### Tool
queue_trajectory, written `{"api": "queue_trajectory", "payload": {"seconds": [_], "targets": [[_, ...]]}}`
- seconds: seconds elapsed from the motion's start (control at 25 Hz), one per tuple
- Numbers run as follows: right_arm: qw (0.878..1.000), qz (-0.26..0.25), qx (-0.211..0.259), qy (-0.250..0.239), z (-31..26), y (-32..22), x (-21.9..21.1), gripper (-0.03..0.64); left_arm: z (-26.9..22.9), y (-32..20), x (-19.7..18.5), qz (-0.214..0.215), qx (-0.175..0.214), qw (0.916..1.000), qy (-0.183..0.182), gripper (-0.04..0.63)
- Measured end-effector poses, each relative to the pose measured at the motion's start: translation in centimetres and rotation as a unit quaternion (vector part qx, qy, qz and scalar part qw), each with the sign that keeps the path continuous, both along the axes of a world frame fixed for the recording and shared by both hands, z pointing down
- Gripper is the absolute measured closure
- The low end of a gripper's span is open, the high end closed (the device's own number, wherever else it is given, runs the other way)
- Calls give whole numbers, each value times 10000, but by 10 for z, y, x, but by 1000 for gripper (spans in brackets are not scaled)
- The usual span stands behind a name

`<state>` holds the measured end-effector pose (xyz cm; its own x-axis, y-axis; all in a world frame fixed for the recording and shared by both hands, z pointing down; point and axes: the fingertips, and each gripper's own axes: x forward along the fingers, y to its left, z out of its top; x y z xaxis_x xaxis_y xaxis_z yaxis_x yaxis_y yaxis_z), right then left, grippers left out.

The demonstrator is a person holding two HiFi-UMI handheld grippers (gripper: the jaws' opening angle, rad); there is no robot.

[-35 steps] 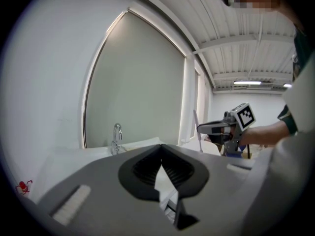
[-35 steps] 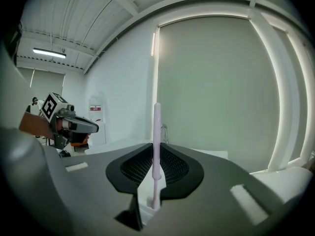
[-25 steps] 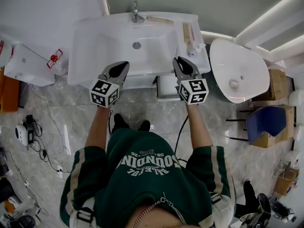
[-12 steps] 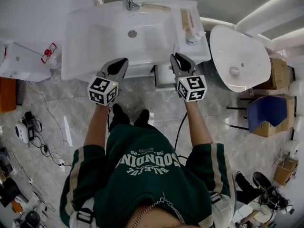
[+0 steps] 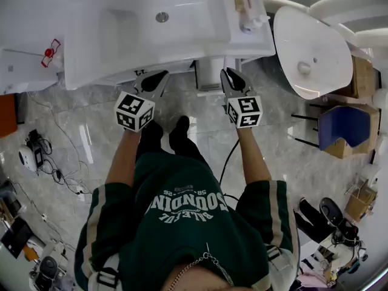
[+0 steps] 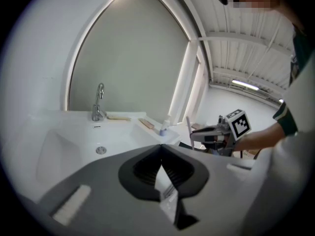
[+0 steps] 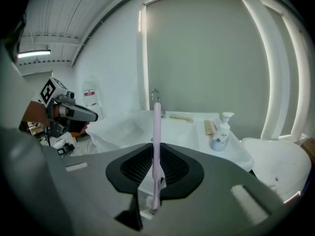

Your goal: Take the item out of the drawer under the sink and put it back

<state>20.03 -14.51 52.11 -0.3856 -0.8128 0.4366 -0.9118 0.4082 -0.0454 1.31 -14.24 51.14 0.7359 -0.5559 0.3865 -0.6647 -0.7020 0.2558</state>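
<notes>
Jaws of right hand-held gripper (image 7: pixel 156 146) are clamped on the thin pink stick (image 7: pixel 157 117), kept upright and low at the sink (image 5: pixel 121 41) front, likely heading for the drawer; left hand-held gripper (image 6: pixel 161 146) is closed on nothing, probably free for the drawer.

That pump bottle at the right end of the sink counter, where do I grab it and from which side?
Grip the pump bottle around its wide body, below the thin neck, coming level from the counter's front edge: it stands upright, nothing in front. The right hand-held gripper is shut on a pink stick; the left hand-held gripper is shut and empty.
</notes>
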Motion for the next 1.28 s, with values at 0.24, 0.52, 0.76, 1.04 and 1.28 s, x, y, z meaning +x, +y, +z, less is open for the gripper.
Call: {"api": "queue_trajectory", "payload": {"seconds": [0.24,0.52,0.76,1.04,1.28], "targets": [[9928,-546,-553,915,76,19,4,566,50,31,25,334,-560,9979,-53,546],[9736,-1247,-1003,1628,160,19,-1,566,82,48,41,461,-852,9952,-109,546],[9486,-1801,-1303,2254,229,-2,-8,566,99,44,34,275,-941,9950,-184,546],[9280,-1692,-2106,2565,316,-23,17,566,126,42,25,57,-1112,9933,-314,546],[9152,-1615,-2530,2691,365,-36,24,566,149,47,9,-173,-1310,9905,-381,546]]}}
